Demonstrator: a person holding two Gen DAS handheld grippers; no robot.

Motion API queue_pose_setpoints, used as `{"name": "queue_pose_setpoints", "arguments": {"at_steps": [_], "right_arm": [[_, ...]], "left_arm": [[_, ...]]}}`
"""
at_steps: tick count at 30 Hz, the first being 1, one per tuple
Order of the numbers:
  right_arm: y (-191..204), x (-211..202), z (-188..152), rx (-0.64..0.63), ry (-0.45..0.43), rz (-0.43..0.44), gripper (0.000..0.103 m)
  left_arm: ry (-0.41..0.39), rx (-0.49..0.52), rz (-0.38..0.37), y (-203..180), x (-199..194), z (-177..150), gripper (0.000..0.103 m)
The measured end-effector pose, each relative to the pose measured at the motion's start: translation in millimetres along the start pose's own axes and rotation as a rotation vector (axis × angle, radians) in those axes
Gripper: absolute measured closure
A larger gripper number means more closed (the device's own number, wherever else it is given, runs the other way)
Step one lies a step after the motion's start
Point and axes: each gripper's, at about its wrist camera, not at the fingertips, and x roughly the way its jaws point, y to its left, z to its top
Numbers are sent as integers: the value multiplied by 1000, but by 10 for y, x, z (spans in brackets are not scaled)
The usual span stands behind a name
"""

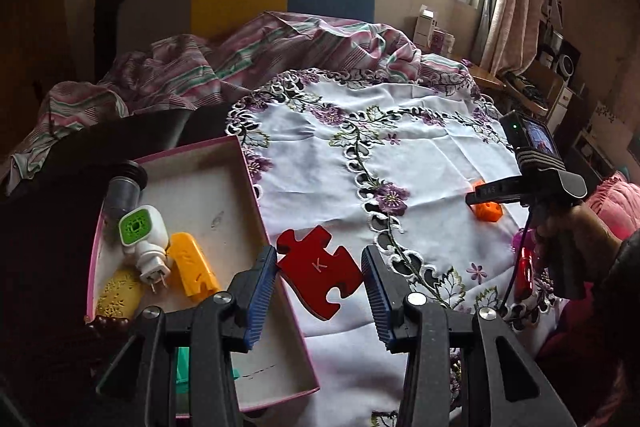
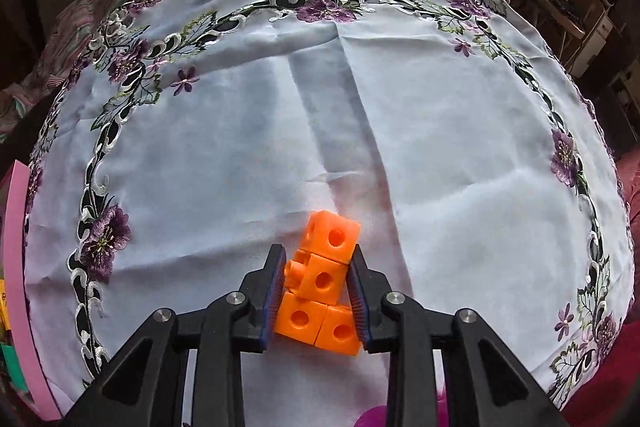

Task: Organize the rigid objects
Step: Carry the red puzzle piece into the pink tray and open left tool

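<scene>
The left tongs (image 1: 320, 291) grip a red puzzle piece (image 1: 320, 269) marked K, both blue pads pressing its edges, and hold it in the air just above the right rim of a pink-edged box (image 1: 256, 195). In that box lie a white plug with a green face (image 1: 142, 229), a yellow plastic piece (image 1: 192, 269), a pale yellow patterned object (image 1: 118, 293) and a dark cylinder (image 1: 122, 191).

The right tongs (image 2: 316, 297) point steeply down and are clamped on an orange block piece (image 2: 320, 287) made of joined cubes with round holes; the pads touch its sides while it sits on the white embroidered cloth (image 2: 200, 167). No earlier view is given. The cloth covers a bed, with a striped blanket (image 1: 224, 59) bunched behind it. From the left view, the right tongs sit well apart from the box, far across the cloth.
</scene>
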Motion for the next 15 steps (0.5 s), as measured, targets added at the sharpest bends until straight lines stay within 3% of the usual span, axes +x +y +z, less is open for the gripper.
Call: {"name": "queue_pose_setpoints", "arguments": {"at_steps": [15], "right_arm": [[141, 12, -23, -87, -31, -68, 74]], "left_arm": [[0, -83, 74, 405, -17, -30, 59]]}}
